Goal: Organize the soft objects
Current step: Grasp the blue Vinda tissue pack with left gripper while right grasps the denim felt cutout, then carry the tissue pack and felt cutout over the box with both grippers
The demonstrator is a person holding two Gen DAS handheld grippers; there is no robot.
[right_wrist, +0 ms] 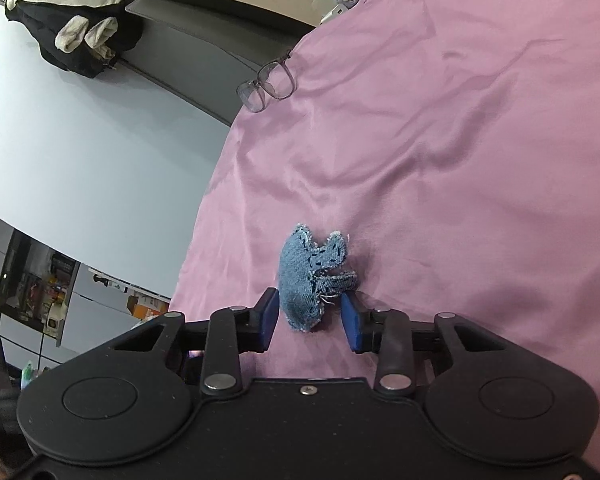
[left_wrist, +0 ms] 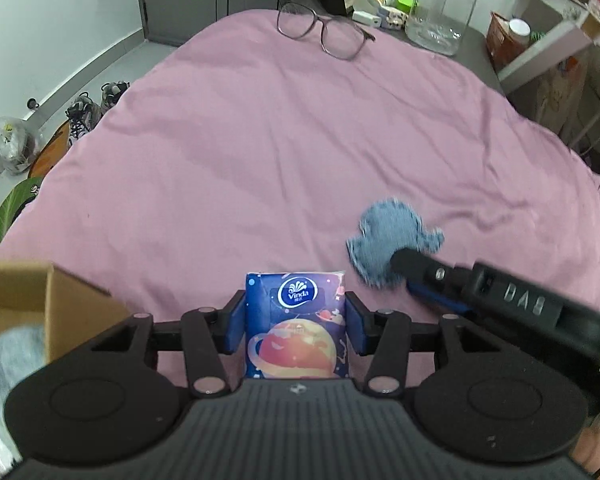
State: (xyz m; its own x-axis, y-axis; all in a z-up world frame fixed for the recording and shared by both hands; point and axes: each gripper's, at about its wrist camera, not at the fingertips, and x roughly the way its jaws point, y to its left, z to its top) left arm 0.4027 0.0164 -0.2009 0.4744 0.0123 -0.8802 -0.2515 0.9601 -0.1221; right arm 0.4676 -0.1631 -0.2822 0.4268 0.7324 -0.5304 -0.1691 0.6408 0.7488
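Soft objects lie on a wide pink bed cover [left_wrist: 260, 152], the largest thing in view, with two of them being gathered at once. At the cover's near left corner stands an open cardboard box [left_wrist: 60, 300], something pale and fuzzy blurred at its mouth; it looks like the place where the soft things are meant to go, though that is a judgement. A clear plastic jar [left_wrist: 440, 8] and a pair of glasses [left_wrist: 324, 32] sit at the far end, apart from the work.

Next in size, the left gripper [left_wrist: 296, 316] has its jaws clenched on a blue tissue pack [left_wrist: 296, 320], one pad against each side, the pack upright between them and low over the cover beside the box. The right gripper [right_wrist: 310, 320] comes in over the cover's edge, its jaws straddling a small denim toy [right_wrist: 312, 276] that lies on the fabric: the left pad touches the toy's body, while the right pad sits at the frayed legs and does not clearly press.

So the step in hand is the pick-up. Next, the right jaws need to finish closing on the toy's body, not only its loose fringe, then lift; the left pack needs carrying over the box wall and releasing inside.
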